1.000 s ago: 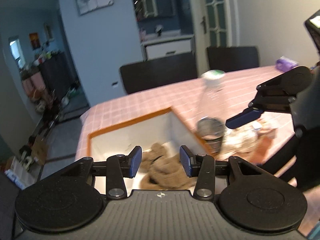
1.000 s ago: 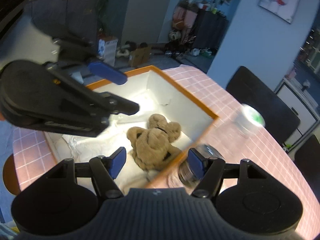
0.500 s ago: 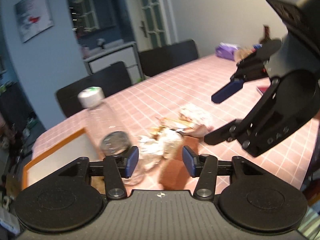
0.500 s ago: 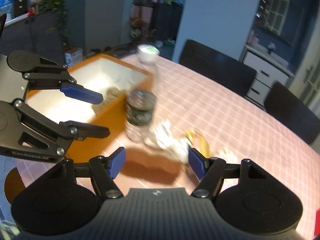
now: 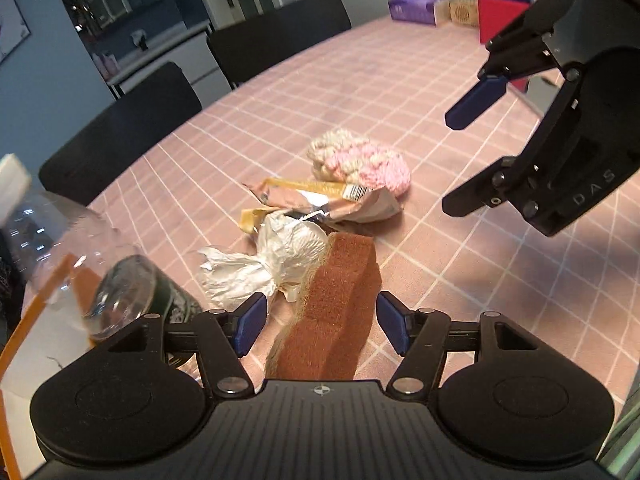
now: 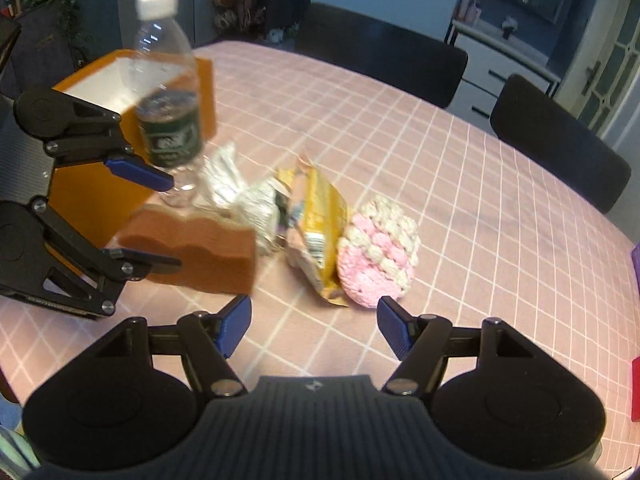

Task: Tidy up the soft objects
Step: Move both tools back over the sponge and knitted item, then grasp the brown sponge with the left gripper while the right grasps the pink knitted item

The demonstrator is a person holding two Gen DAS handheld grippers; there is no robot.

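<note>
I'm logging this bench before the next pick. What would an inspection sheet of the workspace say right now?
Surface: table under a pink checked cloth.
Job's things: brown sponge lies on the cloth; pink and cream knitted pad lies beside the wrapper; orange bin with white lining at the table's edge.
Clutter: clear bottle standing by the bin, crumpled foil, yellow snack wrapper.
Grippers: left gripper astride the sponge, jaws opening, pads clear of it; right gripper open, nothing between its jaws.
Cables: nothing seen.
Surroundings: black chairs behind the table, purple pack at the far end.
</note>
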